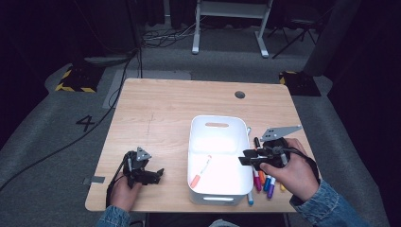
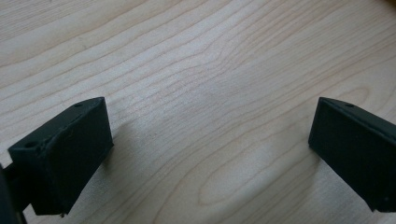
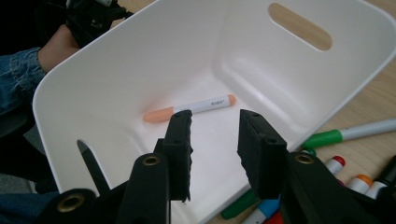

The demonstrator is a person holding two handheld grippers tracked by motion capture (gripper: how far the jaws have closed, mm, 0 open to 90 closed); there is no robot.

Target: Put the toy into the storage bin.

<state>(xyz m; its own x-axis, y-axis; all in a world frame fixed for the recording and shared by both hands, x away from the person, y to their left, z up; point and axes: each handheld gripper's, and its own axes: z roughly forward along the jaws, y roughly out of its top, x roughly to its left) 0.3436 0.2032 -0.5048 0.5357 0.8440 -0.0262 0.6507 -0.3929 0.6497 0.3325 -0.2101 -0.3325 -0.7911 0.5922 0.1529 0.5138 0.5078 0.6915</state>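
Beside the white bin [image 1: 220,142], your right gripper [image 1: 250,160] hangs spread and empty; orange marker [image 1: 200,171] already lies inside. Swing back to the loose markers [image 1: 265,182] along its right wall, pinch one mid-barrel. Left gripper [image 1: 152,176] rests wide open on the table [image 1: 161,109].

Grey carpet floor [image 1: 47,156], dark curtains [image 1: 42,28], white desk frame [image 1: 231,19].

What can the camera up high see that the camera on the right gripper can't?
High view alone: the whole wooden table, the left gripper open on bare wood, the floor and cables beyond. Right gripper view alone: its own right gripper close up, jaws apart and empty, and the bin's handle slot. Both: the white bin with one orange marker lying inside, and the loose markers on the table beside it.
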